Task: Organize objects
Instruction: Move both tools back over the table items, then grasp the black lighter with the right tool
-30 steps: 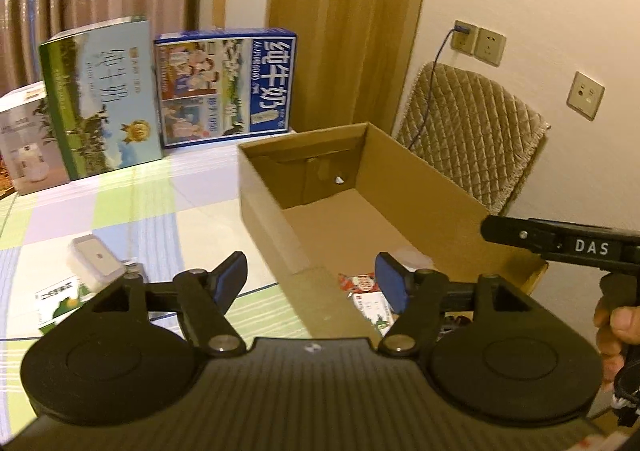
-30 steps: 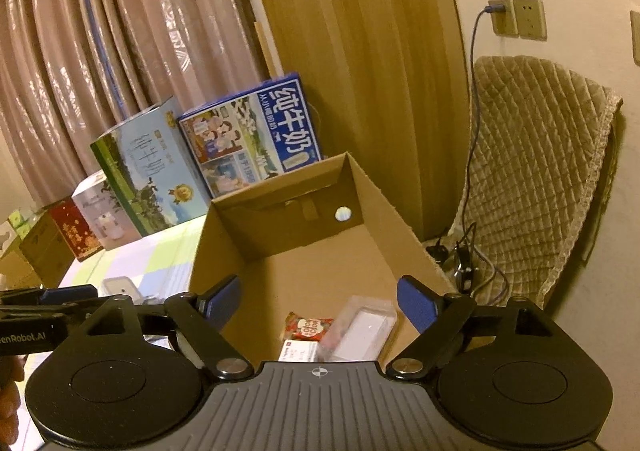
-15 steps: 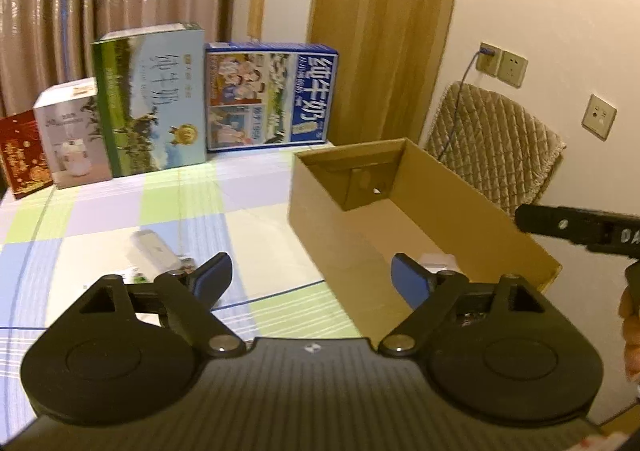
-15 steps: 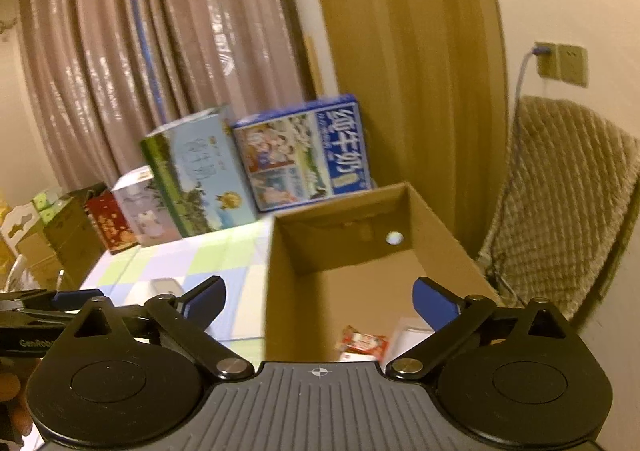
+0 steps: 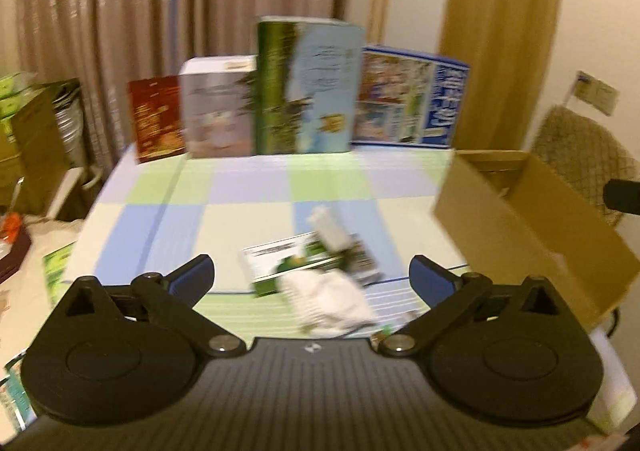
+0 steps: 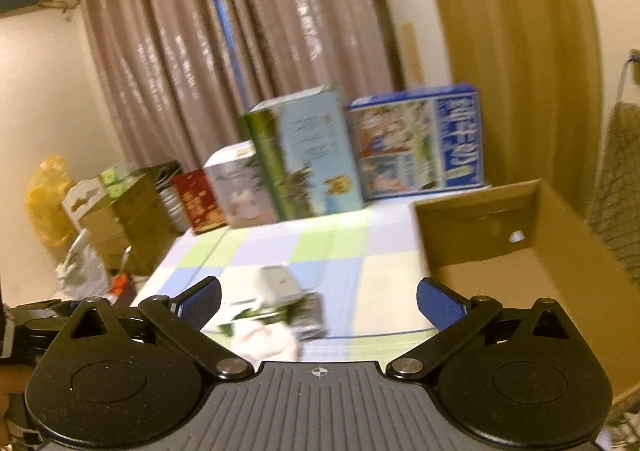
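Both views are motion-blurred. A small pile lies on the checked tablecloth (image 5: 240, 207): a white box (image 5: 330, 229), a flat green-and-white packet (image 5: 308, 263) and a crumpled white bag (image 5: 330, 301). The pile also shows in the right wrist view, with the white box (image 6: 278, 287) and the white bag (image 6: 266, 339). My left gripper (image 5: 312, 279) is open and empty, above and just short of the pile. My right gripper (image 6: 318, 299) is open and empty, right of the pile. An open cardboard box (image 5: 536, 227) stands at the table's right edge; it shows in the right wrist view (image 6: 540, 251) too.
Several upright cartons line the table's far edge: red (image 5: 158, 119), white (image 5: 218, 107), green (image 5: 304, 85) and blue (image 5: 412, 97). Curtains hang behind. A padded chair (image 5: 580, 147) stands right of the box. Boxes and bags (image 6: 120, 211) crowd the floor on the left.
Both grippers have swung left, away from the cardboard box, and now face the pile on the cloth. Both stay open and empty.
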A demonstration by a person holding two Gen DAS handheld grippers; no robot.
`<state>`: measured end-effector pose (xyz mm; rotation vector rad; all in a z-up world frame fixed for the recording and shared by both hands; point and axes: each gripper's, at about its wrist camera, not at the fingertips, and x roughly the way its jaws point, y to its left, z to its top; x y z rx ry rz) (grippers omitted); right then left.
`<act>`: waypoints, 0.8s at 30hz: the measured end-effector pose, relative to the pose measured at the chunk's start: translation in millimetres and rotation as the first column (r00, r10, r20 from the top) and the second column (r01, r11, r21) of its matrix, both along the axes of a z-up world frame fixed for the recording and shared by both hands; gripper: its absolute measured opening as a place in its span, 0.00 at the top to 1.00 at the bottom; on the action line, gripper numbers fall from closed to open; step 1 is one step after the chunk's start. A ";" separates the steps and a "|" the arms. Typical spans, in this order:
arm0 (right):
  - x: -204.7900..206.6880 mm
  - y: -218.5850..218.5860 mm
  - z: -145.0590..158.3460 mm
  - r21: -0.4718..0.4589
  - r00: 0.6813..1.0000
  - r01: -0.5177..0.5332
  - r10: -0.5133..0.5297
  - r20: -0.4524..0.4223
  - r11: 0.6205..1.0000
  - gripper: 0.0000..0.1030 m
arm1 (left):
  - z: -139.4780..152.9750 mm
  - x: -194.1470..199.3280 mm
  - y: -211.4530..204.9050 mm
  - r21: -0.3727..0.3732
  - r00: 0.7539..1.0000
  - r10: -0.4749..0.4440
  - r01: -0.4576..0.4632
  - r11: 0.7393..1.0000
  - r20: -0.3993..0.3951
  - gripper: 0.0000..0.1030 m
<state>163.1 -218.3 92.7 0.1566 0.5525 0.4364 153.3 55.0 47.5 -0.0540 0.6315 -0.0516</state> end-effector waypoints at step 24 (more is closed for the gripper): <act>41.9 54.2 -170.4 -0.210 0.966 -0.151 0.099 -0.237 0.966 0.55 | -87.0 30.8 -7.4 0.058 0.985 -0.094 0.103 0.993 -0.142 0.01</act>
